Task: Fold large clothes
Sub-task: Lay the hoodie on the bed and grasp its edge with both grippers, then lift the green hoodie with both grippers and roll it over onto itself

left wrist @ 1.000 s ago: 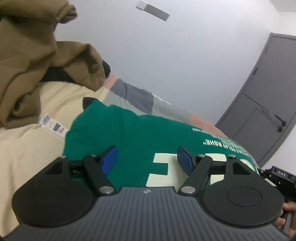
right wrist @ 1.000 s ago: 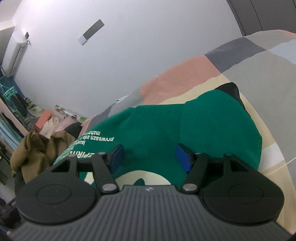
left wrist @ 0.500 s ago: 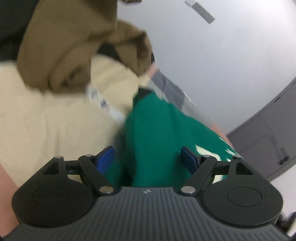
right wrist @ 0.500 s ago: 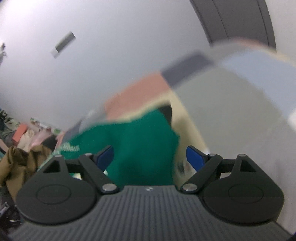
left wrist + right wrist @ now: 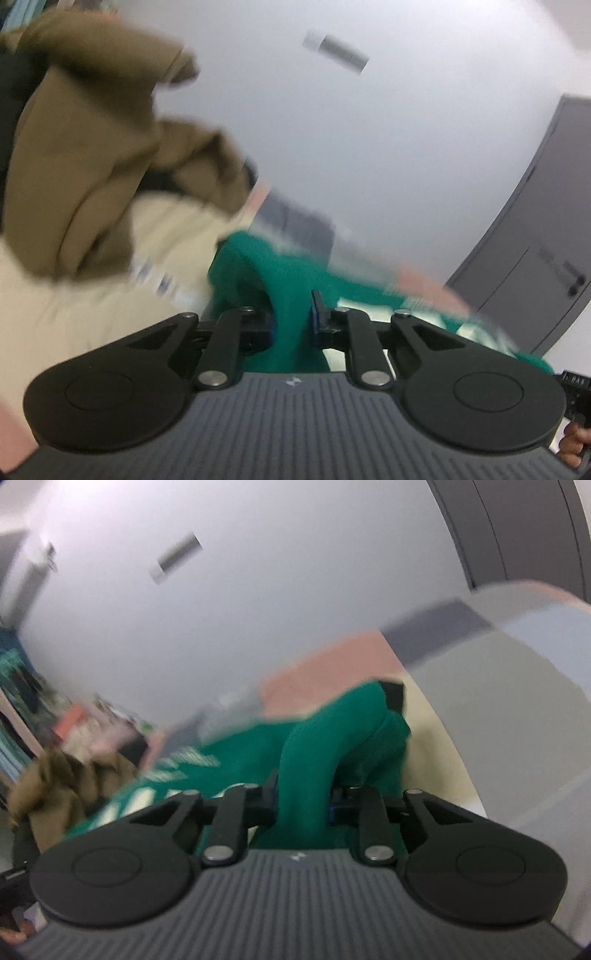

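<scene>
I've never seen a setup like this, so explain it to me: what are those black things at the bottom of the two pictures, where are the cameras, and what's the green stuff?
These are two hand-held grippers, one in each of a person's hands, each with a camera looking forward along its fingers. One picture comes from the left gripper, the other from the right gripper. A green sweatshirt with pale lettering lies on a patchwork bedspread. Both grippers have just closed and each pinches a bunched fold of it. A brown garment is heaped off to the left side.
</scene>
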A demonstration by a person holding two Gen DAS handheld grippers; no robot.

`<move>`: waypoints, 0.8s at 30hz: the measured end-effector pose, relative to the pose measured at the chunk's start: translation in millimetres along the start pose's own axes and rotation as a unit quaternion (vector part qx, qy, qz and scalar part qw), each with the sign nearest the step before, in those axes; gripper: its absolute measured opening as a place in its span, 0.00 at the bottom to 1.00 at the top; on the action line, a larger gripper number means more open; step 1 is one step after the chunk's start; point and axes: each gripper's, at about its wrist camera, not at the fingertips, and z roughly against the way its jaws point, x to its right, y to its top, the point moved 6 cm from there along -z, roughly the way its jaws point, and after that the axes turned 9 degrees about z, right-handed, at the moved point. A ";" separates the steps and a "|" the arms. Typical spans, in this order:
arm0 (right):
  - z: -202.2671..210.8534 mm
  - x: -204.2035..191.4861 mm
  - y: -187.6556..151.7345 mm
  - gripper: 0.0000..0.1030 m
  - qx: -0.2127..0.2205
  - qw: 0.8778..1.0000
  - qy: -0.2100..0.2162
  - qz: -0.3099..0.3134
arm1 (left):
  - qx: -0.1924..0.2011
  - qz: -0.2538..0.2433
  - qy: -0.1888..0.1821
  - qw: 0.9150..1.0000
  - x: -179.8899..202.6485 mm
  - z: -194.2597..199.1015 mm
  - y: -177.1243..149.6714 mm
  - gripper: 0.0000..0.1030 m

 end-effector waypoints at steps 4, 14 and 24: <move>-17.0 -4.5 10.4 0.22 0.018 1.000 -0.008 0.009 | 0.010 -0.020 -0.004 1.000 2.6 -23.6 14.2 0.18; -56.1 11.2 -28.8 0.26 -0.055 0.998 -0.040 0.012 | -0.062 -0.046 0.055 0.996 -19.8 -77.8 -24.7 0.19; 2.6 0.0 -26.9 0.63 -0.037 0.994 -0.037 -0.092 | -0.054 0.065 0.025 0.996 -26.8 -16.4 -5.8 0.74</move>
